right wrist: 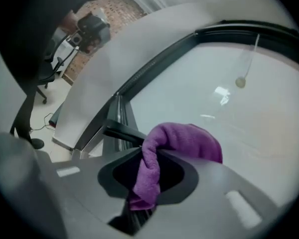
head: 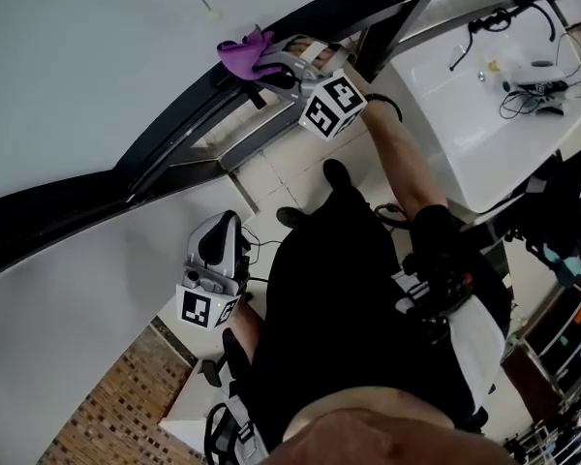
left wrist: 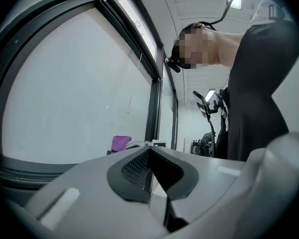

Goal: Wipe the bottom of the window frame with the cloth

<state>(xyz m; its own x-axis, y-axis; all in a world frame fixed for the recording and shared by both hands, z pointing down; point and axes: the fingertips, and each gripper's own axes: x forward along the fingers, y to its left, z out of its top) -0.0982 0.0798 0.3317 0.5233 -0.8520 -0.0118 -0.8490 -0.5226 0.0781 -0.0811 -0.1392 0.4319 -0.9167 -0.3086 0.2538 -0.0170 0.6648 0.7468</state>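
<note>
A purple cloth (head: 244, 54) is bunched against the dark window frame (head: 174, 153) at the top of the head view, just below the pale glass. My right gripper (head: 266, 66) is shut on the cloth, its marker cube behind it and the arm stretched out. In the right gripper view the cloth (right wrist: 182, 143) hangs down between the jaws of the right gripper (right wrist: 147, 158), beside the frame rail (right wrist: 122, 101). My left gripper (head: 225, 229) hangs low by the person's leg, shut on nothing. In the left gripper view the left gripper (left wrist: 150, 154) points toward the distant cloth (left wrist: 120, 143).
A white table (head: 484, 124) with cables stands at the right. Below the frame lies a tiled floor (head: 281, 177), then a white sloping panel and a brick wall (head: 107, 410). A blind cord bead (right wrist: 240, 82) hangs before the glass. The person's dark trousers fill the middle.
</note>
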